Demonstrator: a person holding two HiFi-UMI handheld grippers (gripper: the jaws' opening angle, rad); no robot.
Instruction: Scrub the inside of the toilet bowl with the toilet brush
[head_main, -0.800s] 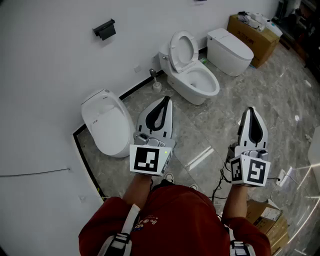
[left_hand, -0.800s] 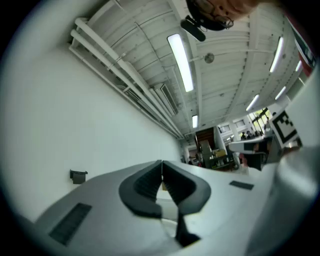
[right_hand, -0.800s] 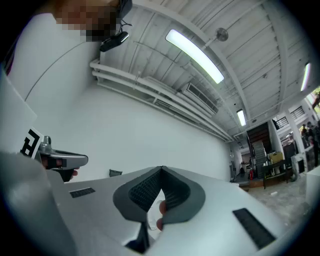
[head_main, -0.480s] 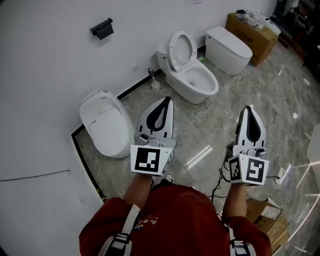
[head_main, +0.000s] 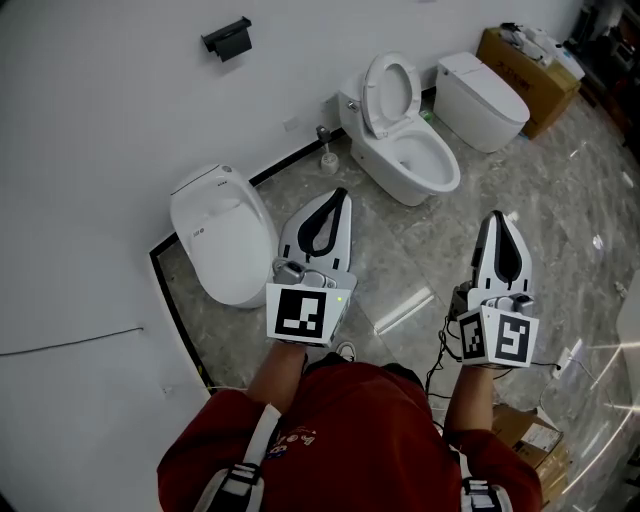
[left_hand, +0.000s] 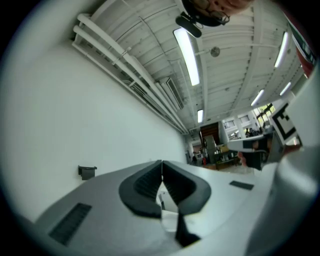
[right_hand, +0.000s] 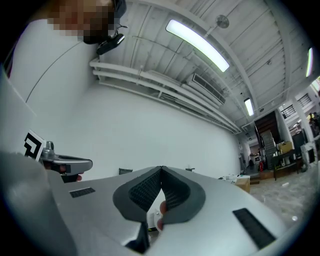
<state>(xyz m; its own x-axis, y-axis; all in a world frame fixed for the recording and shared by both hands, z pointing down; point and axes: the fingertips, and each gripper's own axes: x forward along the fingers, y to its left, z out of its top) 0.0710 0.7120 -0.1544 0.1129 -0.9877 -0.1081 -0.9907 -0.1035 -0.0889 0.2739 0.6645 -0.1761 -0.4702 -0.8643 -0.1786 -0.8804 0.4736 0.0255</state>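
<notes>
Scrubbing has not begun: the left gripper (head_main: 338, 195) and right gripper (head_main: 497, 217) are both closed tip to tip, holding nothing, above the glossy grey marble floor (head_main: 560, 190). The toilet brush (head_main: 326, 155), a slender upright stick in its holder, stands by the white wall at 12 o'clock from the left gripper, well apart. The open toilet (head_main: 418, 160), smooth white ceramic with an oval bowl, sits at 1 o'clock. By my judgement, fetching the brush and all the scrubbing remain.

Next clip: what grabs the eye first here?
The middle toilet, lid up, stands between two closed toilets along the wall. The toilet brush stands beside it, untouched. The left tool and right tool hover shut and empty over the marble floor.
</notes>
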